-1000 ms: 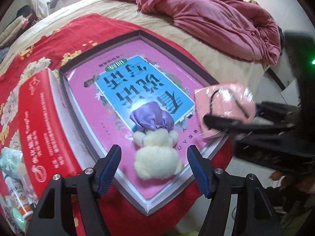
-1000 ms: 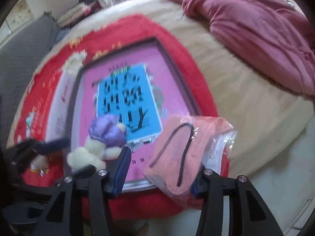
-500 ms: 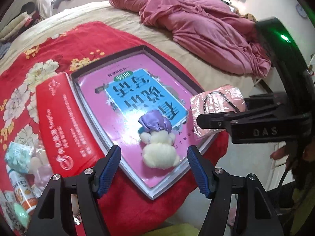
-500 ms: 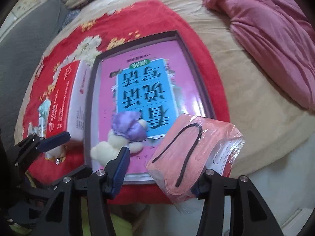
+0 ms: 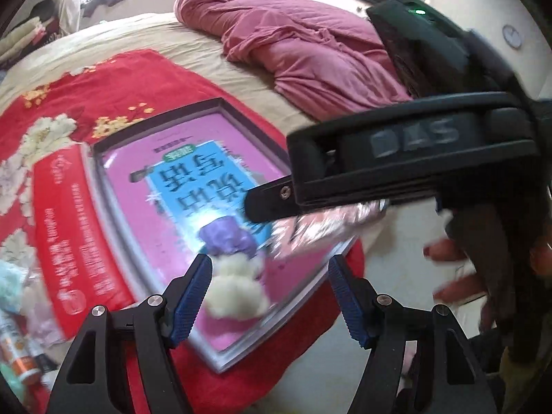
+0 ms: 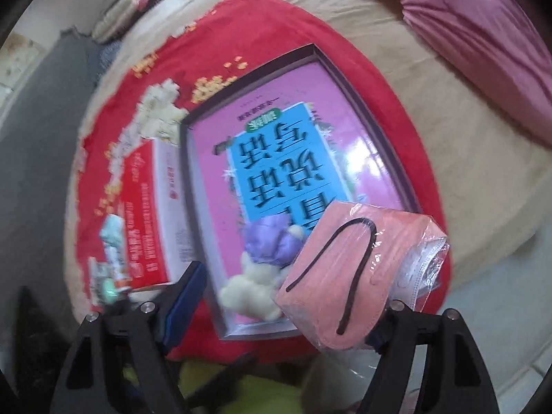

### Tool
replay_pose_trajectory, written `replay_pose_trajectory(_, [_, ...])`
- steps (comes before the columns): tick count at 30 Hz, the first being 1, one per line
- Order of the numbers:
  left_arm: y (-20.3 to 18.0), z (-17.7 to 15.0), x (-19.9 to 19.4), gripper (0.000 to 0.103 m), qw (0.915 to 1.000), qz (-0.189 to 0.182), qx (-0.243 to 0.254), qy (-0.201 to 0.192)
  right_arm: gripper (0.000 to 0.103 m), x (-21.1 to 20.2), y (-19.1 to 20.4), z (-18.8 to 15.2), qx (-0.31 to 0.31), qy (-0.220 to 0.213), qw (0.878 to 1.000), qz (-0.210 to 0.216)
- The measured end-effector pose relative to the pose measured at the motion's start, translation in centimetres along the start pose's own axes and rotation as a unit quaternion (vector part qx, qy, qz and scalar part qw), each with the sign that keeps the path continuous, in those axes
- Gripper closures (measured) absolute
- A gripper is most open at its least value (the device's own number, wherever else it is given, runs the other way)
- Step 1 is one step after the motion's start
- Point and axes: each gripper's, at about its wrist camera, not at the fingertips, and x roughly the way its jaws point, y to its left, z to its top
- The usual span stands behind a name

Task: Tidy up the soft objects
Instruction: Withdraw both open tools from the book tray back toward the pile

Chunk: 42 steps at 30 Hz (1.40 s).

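Right wrist view, item one: pack of pink face masks (image 6: 348,276) in clear wrap, carried by my right gripper (image 6: 286,296). One edge of the pack sits against the right-hand finger; the left-hand finger stands well clear of it, so I cannot tell whether the fingers are truly clamped on the pack or how it is held. The pack hangs above the near corner of the open box (image 6: 390,151), which lies on the red floral blanket (image 6: 262,24) on the bed. Item two: plush toy (image 6: 258,276), cream body with purple cap, lying inside the box on its pink-and-blue printed bottom, near the same corner. Item three: red box lid (image 6: 145,214), just beside the box on its left. Item four: small bottles and packets (image 6: 110,262) past the lid, too blurred to identify. Left wrist view: my left gripper (image 5: 269,296) has its fingers apart and holds nothing, hovering just short of the plush toy (image 5: 234,293); the right gripper's body crosses the upper right. Step in hand, by my judgement: delivering the mask pack into the box beside the toy. Next move calls for lowering the pack onto bare box floor, clear of the toy, then letting go.
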Motion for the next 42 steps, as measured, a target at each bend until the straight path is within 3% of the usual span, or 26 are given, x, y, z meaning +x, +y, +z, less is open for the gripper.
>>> replay_pose_trajectory(6, [-0.9, -0.1, 1.0, 0.031, 0.9987, -0.044, -0.013, -0.023, 0.025, -0.3, -1.6, -0.8, 0.034, -0.009, 0.998, 0.044])
replay_pose_trajectory(12, [-2.3, 0.3, 1.6, 0.030, 0.9983, -0.050, 0.019, -0.023, 0.025, -0.6, -2.0, -1.4, 0.023, -0.011, 0.998, 0.055])
replay_pose_trajectory(20, [-1.4, 1.4, 1.6, 0.029, 0.9984, -0.021, 0.030, -0.044, 0.025, -1.8, -0.5, -1.5, -0.005, -0.013, 0.996, 0.086])
replay_pose_trajectory(27, [2.1, 2.7, 2.8, 0.029, 0.9995, 0.021, 0.005, -0.021, 0.025, -3.0, -0.9, -1.1, -0.006, -0.015, 0.995, 0.095])
replay_pose_trajectory(28, [2.7, 2.8, 2.4, 0.029, 0.9997, 0.012, -0.004, -0.023, 0.025, -3.3, -0.5, -1.0, -0.020, -0.018, 0.996, 0.081])
replay_pose_trajectory(29, [2.9, 2.9, 2.0, 0.029, 0.9995, 0.013, -0.005, -0.027, 0.025, -3.2, 0.2, -0.8, -0.053, -0.019, 0.998, 0.042])
replay_pose_trajectory(32, [3.6, 2.9, 0.8, 0.029, 0.9976, 0.066, 0.011, -0.017, 0.021, -2.7, 1.4, -0.4, -0.117, 0.003, 0.991, -0.063])
replay_pose_trajectory(35, [4.9, 2.8, -0.8, 0.029, 0.9984, 0.056, 0.000, -0.012, 0.021, -3.1, 2.3, 0.3, -0.151, 0.002, 0.986, -0.071])
replay_pose_trajectory(37, [5.4, 2.6, -1.9, 0.029, 0.9972, 0.072, 0.009, -0.016, 0.021, -2.3, 2.5, 0.6, -0.156, 0.021, 0.978, -0.139])
replay_pose_trajectory(42, [7.5, 1.6, -4.8, 0.029, 0.9968, 0.076, 0.005, -0.024, 0.021, -3.2, 3.5, 0.5, -0.150, -0.007, 0.985, -0.080])
